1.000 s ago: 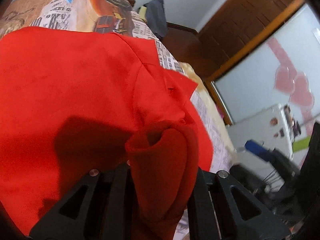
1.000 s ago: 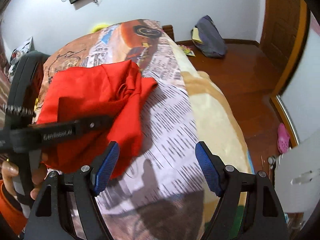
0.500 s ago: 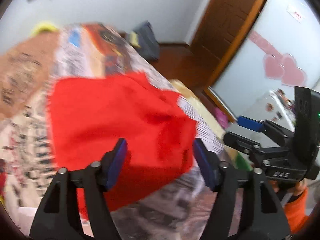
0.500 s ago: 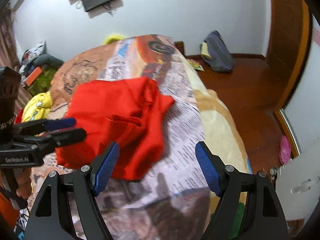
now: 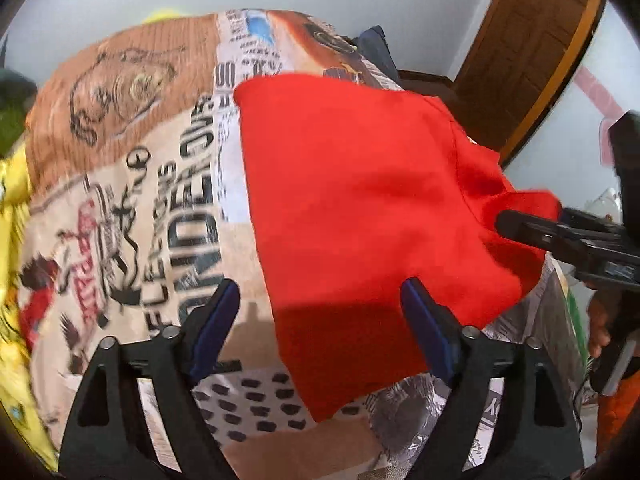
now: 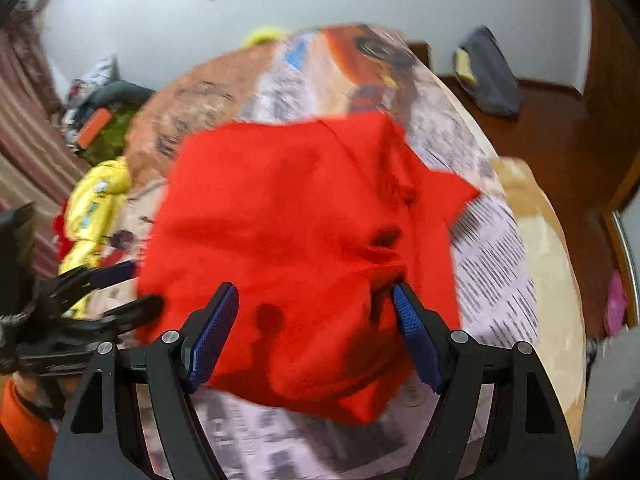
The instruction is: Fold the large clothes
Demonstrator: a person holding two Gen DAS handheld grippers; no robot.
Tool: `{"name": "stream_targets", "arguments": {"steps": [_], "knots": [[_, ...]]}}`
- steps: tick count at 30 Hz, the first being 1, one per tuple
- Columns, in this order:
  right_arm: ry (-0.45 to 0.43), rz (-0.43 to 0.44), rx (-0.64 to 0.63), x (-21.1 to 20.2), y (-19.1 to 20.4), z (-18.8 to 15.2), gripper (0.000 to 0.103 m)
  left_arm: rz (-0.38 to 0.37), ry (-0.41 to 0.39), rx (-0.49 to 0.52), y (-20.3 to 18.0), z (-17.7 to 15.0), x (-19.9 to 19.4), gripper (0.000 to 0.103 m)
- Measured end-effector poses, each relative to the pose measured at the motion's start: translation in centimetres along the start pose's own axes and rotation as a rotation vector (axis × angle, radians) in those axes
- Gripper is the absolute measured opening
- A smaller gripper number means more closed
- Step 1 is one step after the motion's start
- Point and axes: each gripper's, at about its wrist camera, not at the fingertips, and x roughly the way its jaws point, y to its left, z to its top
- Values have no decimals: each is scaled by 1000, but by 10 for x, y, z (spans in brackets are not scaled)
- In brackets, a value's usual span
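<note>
On printed newspaper-pattern bed cover point(image 5: 168, 208), half-folded red fabric garment point(image 5: 360, 200), both grippers point(image 5: 320, 320) point(image 6: 316, 328) agape, empty; next, regrasping an edge.

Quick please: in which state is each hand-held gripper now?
Left hand-held gripper: open, holding nothing, above the red garment.
Right hand-held gripper: open, holding nothing.
</note>
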Motion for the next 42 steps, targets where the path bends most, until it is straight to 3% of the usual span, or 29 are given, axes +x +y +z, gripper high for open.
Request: {"name": "stream_targets", "arguments": {"steps": [4, 7, 12, 18, 22, 30, 35, 42], "knots": [[40, -100, 25, 10, -28, -14, 75, -32, 4, -30, 6, -8, 5, 91], [55, -46, 75, 7, -49, -28, 75, -39, 24, -8, -1, -17, 7, 92], [38, -74, 54, -7, -49, -42, 76, 71, 86, 117, -16, -43, 18, 94], [48, -86, 67, -15, -51, -45, 76, 141, 40, 182, -20, -60, -2, 94], [35, -85, 63, -25, -49, -40, 77, 141, 1, 187, -18, -58, -23, 94], [-48, -77, -25, -45, -27, -14, 77, 128, -132, 143, -6, -16, -61, 94], [-76, -47, -50, -39, -20, 6, 77, 82, -126, 65, 11, 19, -46, 94], [45, 16, 52, 10, -45, 19, 78, -131, 32, -149, 46, 48, 17, 94]]}}
